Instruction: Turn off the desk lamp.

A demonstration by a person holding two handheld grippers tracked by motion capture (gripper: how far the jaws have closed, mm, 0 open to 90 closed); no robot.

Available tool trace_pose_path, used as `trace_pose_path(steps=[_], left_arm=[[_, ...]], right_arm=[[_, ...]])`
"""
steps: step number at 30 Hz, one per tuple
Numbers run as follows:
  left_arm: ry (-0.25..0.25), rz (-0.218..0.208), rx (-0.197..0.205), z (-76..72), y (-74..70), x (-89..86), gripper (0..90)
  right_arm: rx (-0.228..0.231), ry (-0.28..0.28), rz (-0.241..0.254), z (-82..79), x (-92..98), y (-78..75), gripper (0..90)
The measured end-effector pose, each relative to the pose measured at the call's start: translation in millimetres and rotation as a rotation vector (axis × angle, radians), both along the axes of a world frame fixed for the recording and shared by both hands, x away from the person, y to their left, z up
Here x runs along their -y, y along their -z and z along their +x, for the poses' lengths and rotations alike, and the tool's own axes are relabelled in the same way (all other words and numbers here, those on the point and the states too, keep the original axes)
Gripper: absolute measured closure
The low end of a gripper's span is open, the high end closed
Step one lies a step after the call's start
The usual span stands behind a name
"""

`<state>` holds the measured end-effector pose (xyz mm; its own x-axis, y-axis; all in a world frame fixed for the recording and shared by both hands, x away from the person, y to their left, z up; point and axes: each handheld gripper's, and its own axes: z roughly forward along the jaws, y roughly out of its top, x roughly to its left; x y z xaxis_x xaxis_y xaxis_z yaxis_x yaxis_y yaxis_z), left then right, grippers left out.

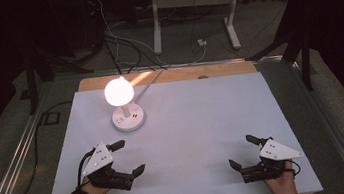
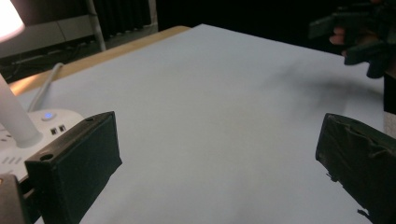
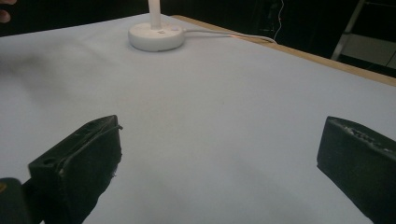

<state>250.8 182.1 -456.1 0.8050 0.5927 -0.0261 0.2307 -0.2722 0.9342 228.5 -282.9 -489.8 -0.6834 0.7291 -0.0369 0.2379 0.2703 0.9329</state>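
A flat desk with a pale blue-white cover fills the middle of the high view, and a strip of light wood shows along its far edge. Near the far left corner stands a small white lamp with a round glowing shade, a thin white stem and a round white base. The lamp is switched on and shines bright. A white cable runs from the base toward the far edge of the desk.

The left gripper, black with a grey three-cornered plate on top, sits near the front left corner, held by a hand in a dark sleeve. Its fingers are spread wide apart and hold nothing. In the left gripper view the lamp base, with a little blue light on it, sits just beside the left finger.

The right gripper, black with the same kind of grey plate, sits near the front right corner, held by a bare hand. Its fingers are also spread wide and hold nothing. The two grippers are well apart, with bare desk between them.
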Motion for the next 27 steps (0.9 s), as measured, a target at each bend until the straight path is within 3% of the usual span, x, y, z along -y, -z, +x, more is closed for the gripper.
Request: trace_pose_path(steps=[9, 19, 27], left_arm=[[-0.042, -0.001, 0.002, 15.8, -8.8, 8.0, 0.5], [-0.099, 0.018, -0.014, 35.4, -6.3, 21.1, 0.5], [-0.190, 0.030, -0.015, 55.0, -4.7, 29.1, 0.6]], right_arm=[[-0.003, -0.004, 0.003, -0.3, 0.2, 0.0, 0.0], [-0.008, -0.008, 0.008, -0.2, 0.3, 0.3, 0.0], [-0.008, -0.013, 0.011, -0.4, 0.1, 0.0, 0.0]])
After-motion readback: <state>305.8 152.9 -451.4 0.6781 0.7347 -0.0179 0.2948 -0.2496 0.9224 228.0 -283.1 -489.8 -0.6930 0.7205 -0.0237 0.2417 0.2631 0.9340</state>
